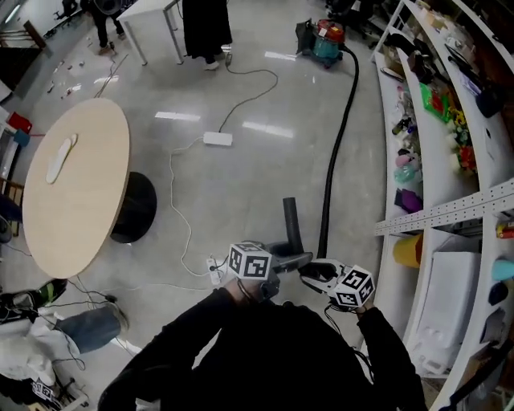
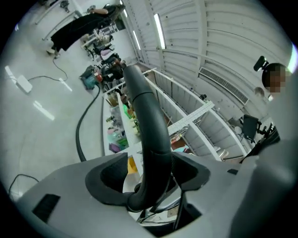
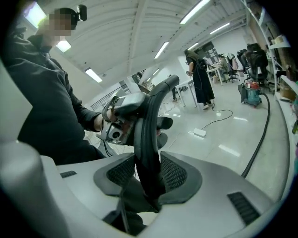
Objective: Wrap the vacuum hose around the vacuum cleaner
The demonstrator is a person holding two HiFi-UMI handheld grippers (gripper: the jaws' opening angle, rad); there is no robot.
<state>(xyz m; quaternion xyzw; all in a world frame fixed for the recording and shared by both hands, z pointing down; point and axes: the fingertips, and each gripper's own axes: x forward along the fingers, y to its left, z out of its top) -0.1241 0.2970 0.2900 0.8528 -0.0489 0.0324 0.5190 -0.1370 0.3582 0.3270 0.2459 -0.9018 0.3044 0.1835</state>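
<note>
The teal and red vacuum cleaner point(image 1: 327, 42) stands far off by the shelves. Its black hose point(image 1: 337, 152) runs across the floor toward me. The hose's dark rigid handle tube point(image 1: 290, 221) rises between my two grippers. My right gripper point(image 3: 146, 172) is shut on that tube point(image 3: 149, 135), with a pad pressed on each side. The tube point(image 2: 149, 121) also passes between the jaws of my left gripper point(image 2: 149, 172), which stand wide, and a gap shows beside the left pad. In the head view the left gripper point(image 1: 293, 258) and the right gripper point(image 1: 317, 271) sit close together.
A round wooden table point(image 1: 76, 189) stands at left. A white power strip point(image 1: 218, 138) and its cables lie on the glossy floor. Curved white shelves point(image 1: 450, 160) full of small items line the right side. A person point(image 1: 205, 28) stands at the back by a white table point(image 1: 152, 16).
</note>
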